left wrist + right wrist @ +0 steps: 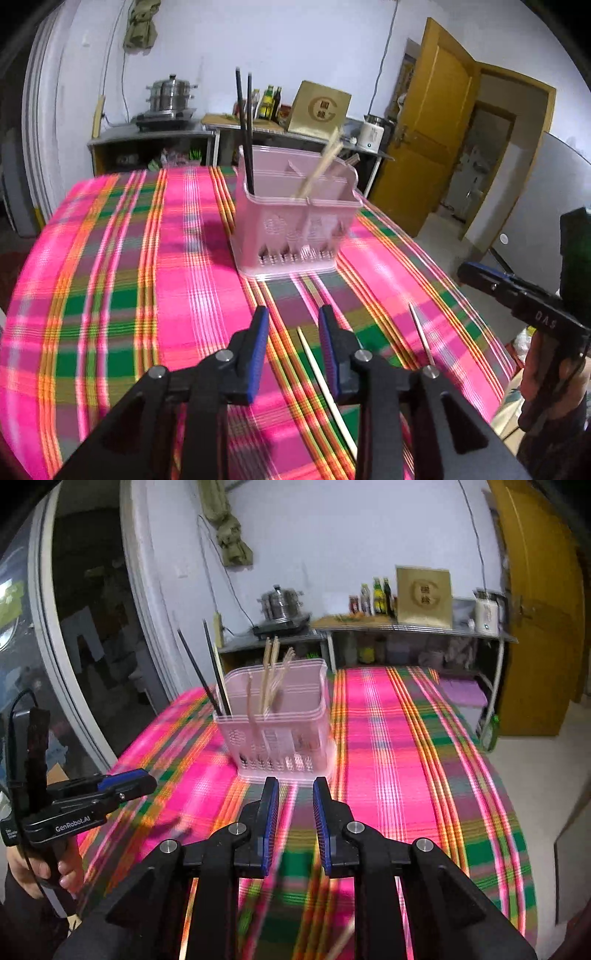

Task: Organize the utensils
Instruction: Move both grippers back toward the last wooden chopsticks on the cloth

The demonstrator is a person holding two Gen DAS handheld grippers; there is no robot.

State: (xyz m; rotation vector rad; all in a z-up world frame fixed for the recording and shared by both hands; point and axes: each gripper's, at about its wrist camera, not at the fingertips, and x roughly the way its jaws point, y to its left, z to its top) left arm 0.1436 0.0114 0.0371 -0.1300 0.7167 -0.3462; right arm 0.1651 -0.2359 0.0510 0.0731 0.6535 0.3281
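left wrist view: the left hand-held gripper (293, 314) hangs released and empty over the plaid-covered desk (110, 295), a pale chopstick (325, 384) lying just beside its right finger, another (421, 334) further right. beyond stands the pink utensil basket (295, 218) holding black chopsticks (245, 129) and wooden ones. the right hand-held gripper (295, 786), also released, hovers near the basket's front.

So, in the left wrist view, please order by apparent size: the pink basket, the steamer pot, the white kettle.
1. pink basket, though it is nearest
2. steamer pot
3. white kettle
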